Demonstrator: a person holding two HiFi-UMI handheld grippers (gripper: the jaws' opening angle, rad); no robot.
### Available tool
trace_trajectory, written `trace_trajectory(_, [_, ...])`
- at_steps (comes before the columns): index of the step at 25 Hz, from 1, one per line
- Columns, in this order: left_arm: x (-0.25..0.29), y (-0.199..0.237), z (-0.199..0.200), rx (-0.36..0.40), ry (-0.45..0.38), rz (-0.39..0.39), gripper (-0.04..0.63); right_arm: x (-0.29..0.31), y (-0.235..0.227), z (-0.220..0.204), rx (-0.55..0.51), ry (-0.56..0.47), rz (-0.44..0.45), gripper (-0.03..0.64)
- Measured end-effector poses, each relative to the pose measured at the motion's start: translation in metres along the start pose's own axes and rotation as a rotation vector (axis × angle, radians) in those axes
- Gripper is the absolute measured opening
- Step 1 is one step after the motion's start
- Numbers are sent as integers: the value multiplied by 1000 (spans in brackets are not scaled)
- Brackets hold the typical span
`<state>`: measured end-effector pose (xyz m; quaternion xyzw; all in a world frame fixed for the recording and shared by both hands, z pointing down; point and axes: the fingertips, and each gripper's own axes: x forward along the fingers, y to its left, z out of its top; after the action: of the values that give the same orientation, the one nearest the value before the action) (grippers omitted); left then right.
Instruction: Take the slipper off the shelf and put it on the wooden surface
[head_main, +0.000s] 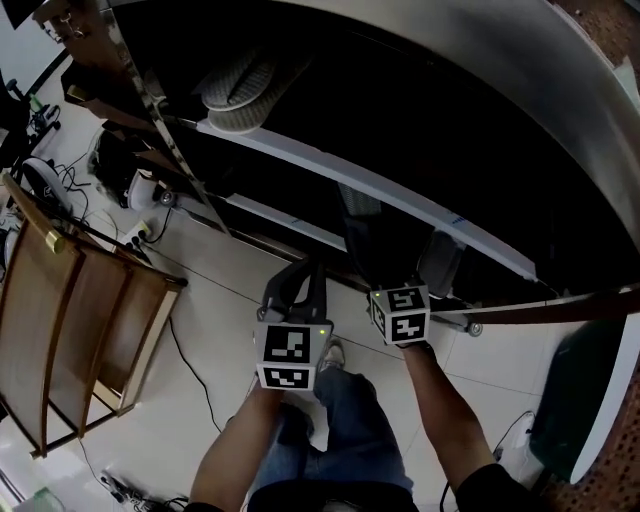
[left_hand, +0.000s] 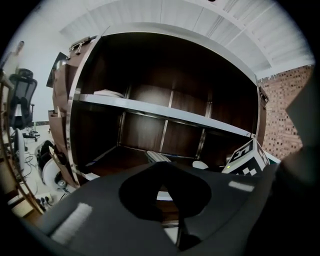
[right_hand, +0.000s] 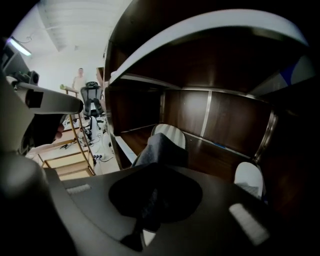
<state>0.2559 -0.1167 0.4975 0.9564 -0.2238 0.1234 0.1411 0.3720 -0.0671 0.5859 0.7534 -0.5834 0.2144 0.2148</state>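
On the dark cabinet's lower shelf (right_hand: 220, 155) lies a grey slipper (right_hand: 162, 142) with a striped sole. My right gripper (right_hand: 161, 169) is shut on its grey upper, and the fabric runs down between the jaws. In the left gripper view this slipper (left_hand: 157, 156) shows on that shelf, beside the right gripper's marker cube (left_hand: 247, 159). A second, pale slipper (right_hand: 249, 178) lies further right. My left gripper (head_main: 298, 285) hangs in front of the shelf, shut on nothing. The wooden surface (head_main: 60, 300) stands on the floor at the left.
More slippers (head_main: 235, 85) rest on the upper shelf. Cables and a power strip (head_main: 130, 235) lie on the tiled floor near the wooden stand. A person's legs (head_main: 340, 420) are below the grippers. Office chairs (right_hand: 92, 100) stand behind.
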Motion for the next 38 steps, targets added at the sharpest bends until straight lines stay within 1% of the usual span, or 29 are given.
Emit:
trace_trajectory(3, [-23, 17, 3, -15, -15, 59, 6, -8, 27, 9, -38, -7, 43, 8])
trace_trajectory(9, [-71, 56, 3, -71, -21, 182, 6, -17, 90, 24, -92, -16, 150, 8])
trace_trajectory(14, [-116, 85, -2, -121, -34, 256, 6, -27, 147, 34, -144, -19, 248, 8])
trace_trajectory(20, [-186, 128, -5, -157, -57, 423, 6, -35, 225, 47, -206, -34, 369, 8])
trace_trajectory(26, [-252, 166, -9, -185, -84, 553, 6, -49, 303, 60, -268, -59, 487, 8])
trace_trajectory(31, [-294, 190, -16, -214, -106, 654, 6, -56, 360, 63, -332, -72, 593, 8])
trace_trajectory(38, [-347, 206, -33, -255, -116, 769, 6, -59, 424, 52, -392, -57, 707, 8])
